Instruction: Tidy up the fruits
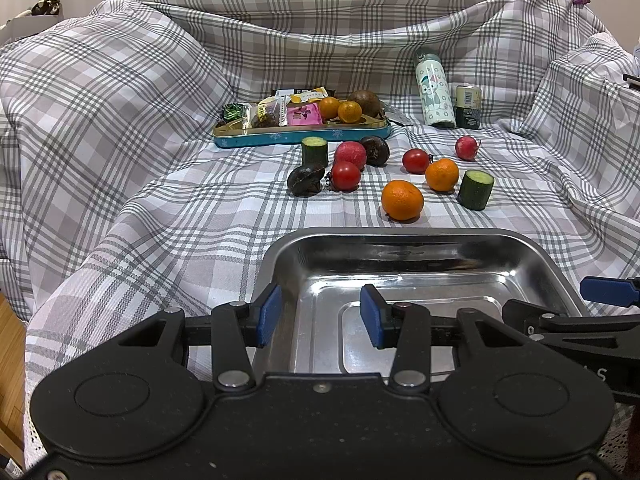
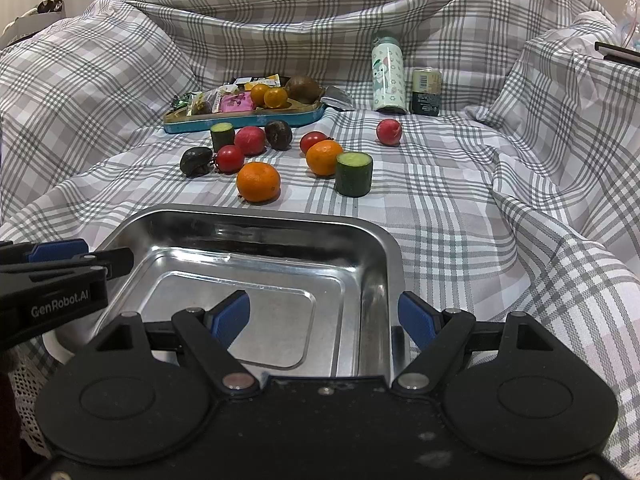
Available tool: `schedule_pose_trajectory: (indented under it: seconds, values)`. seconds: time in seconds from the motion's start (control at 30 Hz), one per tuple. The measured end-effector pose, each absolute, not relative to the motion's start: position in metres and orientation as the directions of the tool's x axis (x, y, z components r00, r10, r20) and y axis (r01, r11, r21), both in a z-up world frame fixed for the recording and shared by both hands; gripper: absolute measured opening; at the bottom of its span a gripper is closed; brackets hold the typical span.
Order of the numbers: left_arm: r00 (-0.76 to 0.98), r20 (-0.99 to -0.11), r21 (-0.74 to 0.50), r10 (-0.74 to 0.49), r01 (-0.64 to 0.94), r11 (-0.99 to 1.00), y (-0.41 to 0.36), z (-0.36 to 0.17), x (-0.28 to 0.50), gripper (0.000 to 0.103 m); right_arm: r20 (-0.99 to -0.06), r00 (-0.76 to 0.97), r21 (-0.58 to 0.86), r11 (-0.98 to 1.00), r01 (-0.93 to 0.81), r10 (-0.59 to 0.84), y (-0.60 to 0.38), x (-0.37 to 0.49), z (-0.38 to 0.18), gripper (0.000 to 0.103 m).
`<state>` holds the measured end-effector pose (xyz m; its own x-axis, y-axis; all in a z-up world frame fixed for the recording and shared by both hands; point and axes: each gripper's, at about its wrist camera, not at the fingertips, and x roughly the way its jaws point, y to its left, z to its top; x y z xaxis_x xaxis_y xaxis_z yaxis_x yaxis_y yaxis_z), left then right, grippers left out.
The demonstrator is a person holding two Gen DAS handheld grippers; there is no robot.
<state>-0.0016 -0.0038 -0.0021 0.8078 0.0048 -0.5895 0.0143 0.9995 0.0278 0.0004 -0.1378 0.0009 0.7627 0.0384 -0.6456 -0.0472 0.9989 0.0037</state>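
A grey-and-white checked cloth covers the whole surface and rises in folds behind. Nearest the cameras sits an empty steel tray, with the loose fruit spread at its 12 o'clock and a blue tin of snack packets farther back. One packet in the tin reads "PASTRY"; the other wrappers are too small to read. A pale bottle with a cartoon animal stands at 2 o'clock of the tin, a dark can just beside it, its label illegible.

"GenRobot.AI" is printed in white on the left gripper where it shows in the right wrist view.

The left gripper's jaws are spread, straddling the tray's left wall and pinching nothing. The right gripper also has its jaws spread, straddling the tray's right wall, holding nothing.

On the cloth lie two mandarins, the nearer just beyond the tray's far rim, two cucumber chunks, one at the mandarin's 3 o'clock, two tomatoes, two red radishes and two dark fruits.
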Motion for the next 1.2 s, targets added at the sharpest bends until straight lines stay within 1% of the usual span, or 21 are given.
schedule_pose_trajectory:
  seconds: [0.33, 0.47, 0.63, 0.8, 0.93, 1.1, 1.2]
  values:
    - [0.808, -0.589, 0.027, 0.005, 0.014, 1.000, -0.004, -0.002, -0.002, 0.051, -0.645, 0.763, 0.001, 0.999, -0.049, 0.038, -0.136, 0.001, 0.000, 0.083]
    - [0.820, -0.573, 0.009, -0.003, 0.010, 1.000, 0.000, 0.003, -0.003, 0.051, -0.638, 0.769, -0.001, 0.999, -0.046, 0.035, -0.136, 0.000, 0.001, 0.083]
    - [0.825, -0.566, -0.039, -0.012, -0.012, 0.999, 0.009, 0.012, -0.002, 0.051, -0.578, 0.816, -0.017, 1.000, -0.010, -0.001, -0.138, -0.006, 0.007, 0.083]
    - [0.808, -0.589, -0.055, -0.020, -0.015, 0.998, 0.014, 0.019, 0.006, 0.051, -0.506, 0.860, -0.103, 0.995, 0.018, -0.068, -0.135, -0.008, 0.014, 0.083]
    - [0.816, -0.578, -0.031, -0.018, -0.001, 1.000, 0.015, 0.026, 0.013, 0.051, -0.534, 0.845, -0.096, 0.995, -0.027, -0.029, -0.138, -0.002, 0.019, 0.083]
    - [0.828, -0.560, -0.025, -0.020, 0.008, 1.000, 0.018, 0.036, 0.027, 0.051, -0.527, 0.848, -0.155, 0.987, -0.030, -0.057, -0.134, 0.003, 0.022, 0.083]
    - [0.826, -0.564, -0.038, -0.021, -0.001, 0.999, 0.021, 0.038, 0.039, 0.051, -0.542, 0.840, -0.122, 0.992, -0.041, -0.032, -0.140, 0.015, 0.027, 0.083]
